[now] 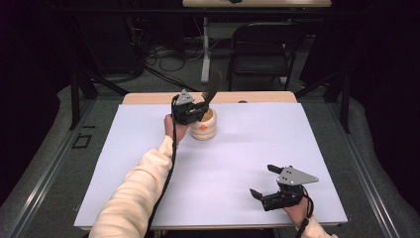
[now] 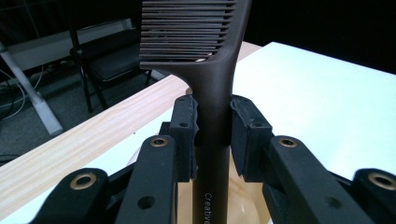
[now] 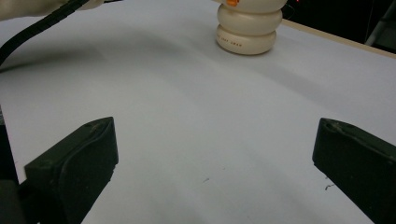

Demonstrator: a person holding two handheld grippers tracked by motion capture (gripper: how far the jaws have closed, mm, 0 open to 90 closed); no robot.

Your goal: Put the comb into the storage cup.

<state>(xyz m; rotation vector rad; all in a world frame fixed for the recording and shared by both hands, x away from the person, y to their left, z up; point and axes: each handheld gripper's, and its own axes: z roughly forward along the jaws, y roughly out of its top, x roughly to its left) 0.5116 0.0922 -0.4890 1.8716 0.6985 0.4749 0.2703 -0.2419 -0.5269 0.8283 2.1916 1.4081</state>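
High view: left gripper (image 1: 200,110) at cream holder (image 1: 204,126), far part of white mat (image 1: 148,158); comb (image 1: 213,88) rose tilted from holder mouth. Right gripper (image 1: 270,186) well apart from holder, near mat's near edge.

Left gripper view: jaws clamped on comb (image 2: 212,116) handle, just below teeth, holder (image 2: 243,200) beneath. Advice: keep handle centred over holder, lower straight, release only once seated.

Right gripper view: jaws spread wide, nothing between; holder (image 3: 249,32) stood beyond.
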